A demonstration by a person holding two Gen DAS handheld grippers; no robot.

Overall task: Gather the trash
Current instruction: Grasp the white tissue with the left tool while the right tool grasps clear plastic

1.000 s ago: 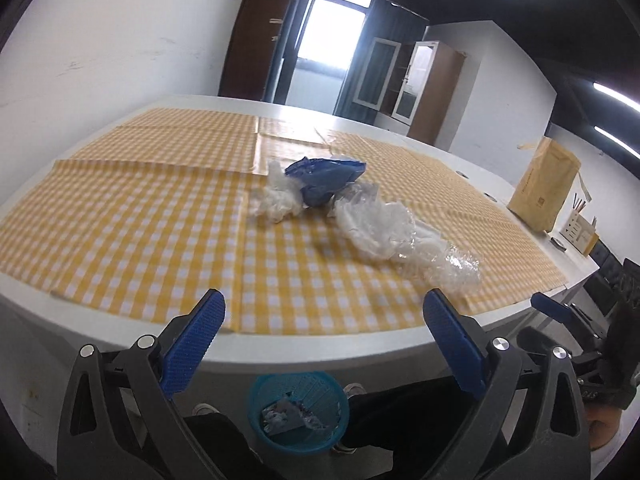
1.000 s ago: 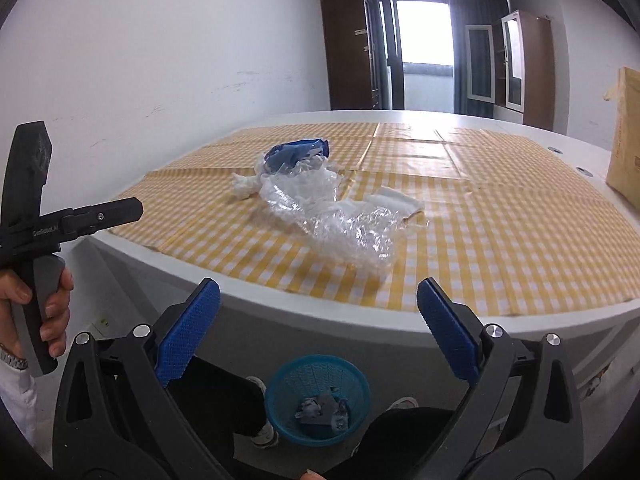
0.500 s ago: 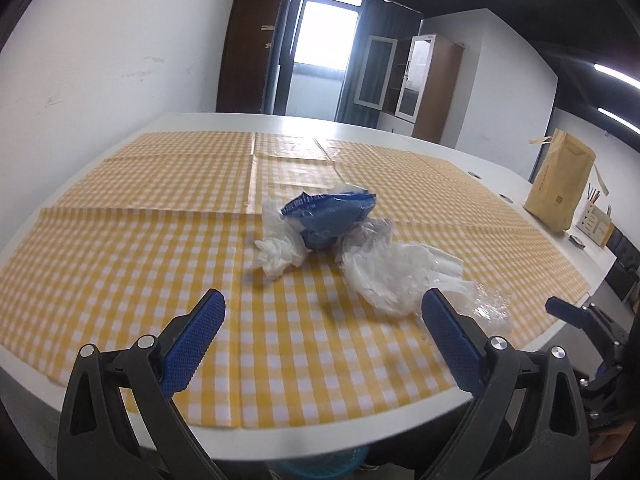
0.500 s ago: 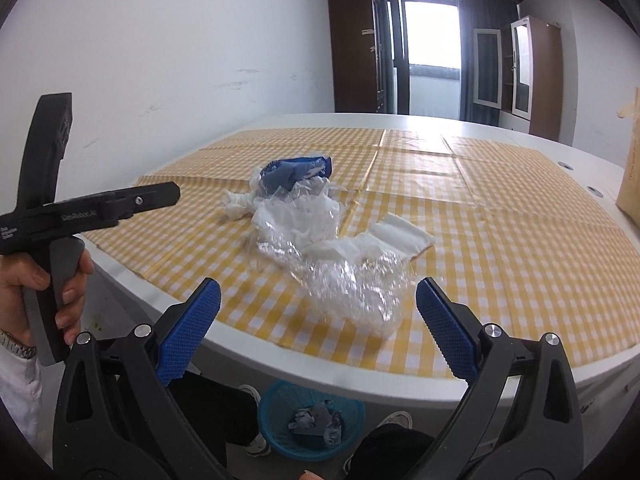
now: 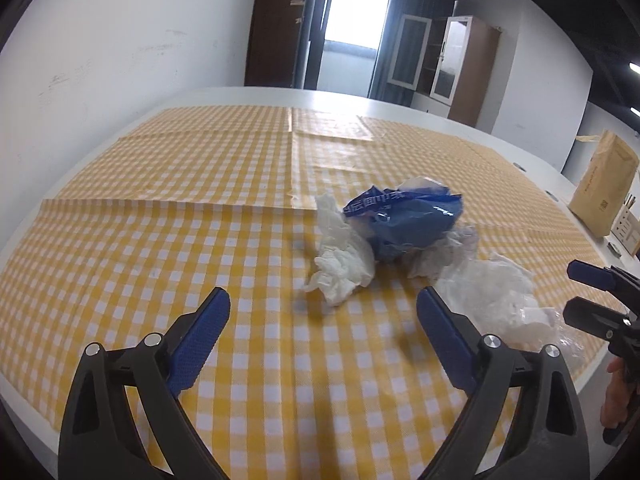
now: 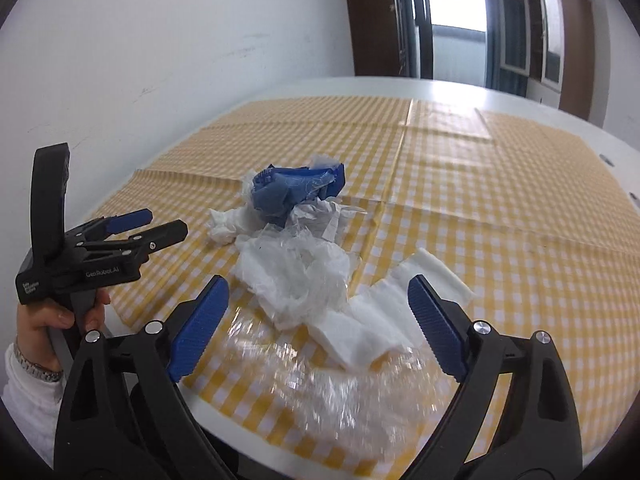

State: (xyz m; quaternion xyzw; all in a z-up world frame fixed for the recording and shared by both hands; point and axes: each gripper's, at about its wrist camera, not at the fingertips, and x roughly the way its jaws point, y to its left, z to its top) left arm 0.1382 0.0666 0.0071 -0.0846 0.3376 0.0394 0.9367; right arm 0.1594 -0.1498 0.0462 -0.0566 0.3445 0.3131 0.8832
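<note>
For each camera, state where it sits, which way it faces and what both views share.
Left wrist: on the left tool, facing across the yellow checked tablecloth at the crumpled blue plastic wrapper; right tool at right edge.
Right wrist: on the right tool, over clear plastic film; left tool and hand at left.
Shared: wrapper, tablecloth.

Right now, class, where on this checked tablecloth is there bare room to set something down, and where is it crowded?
Free: the checked tablecloth left of the crumpled tissue, towards the wall, and the far stretch beyond the blue wrapper. Crowded: the near right, where clear plastic and a white napkin lie heaped.
</note>
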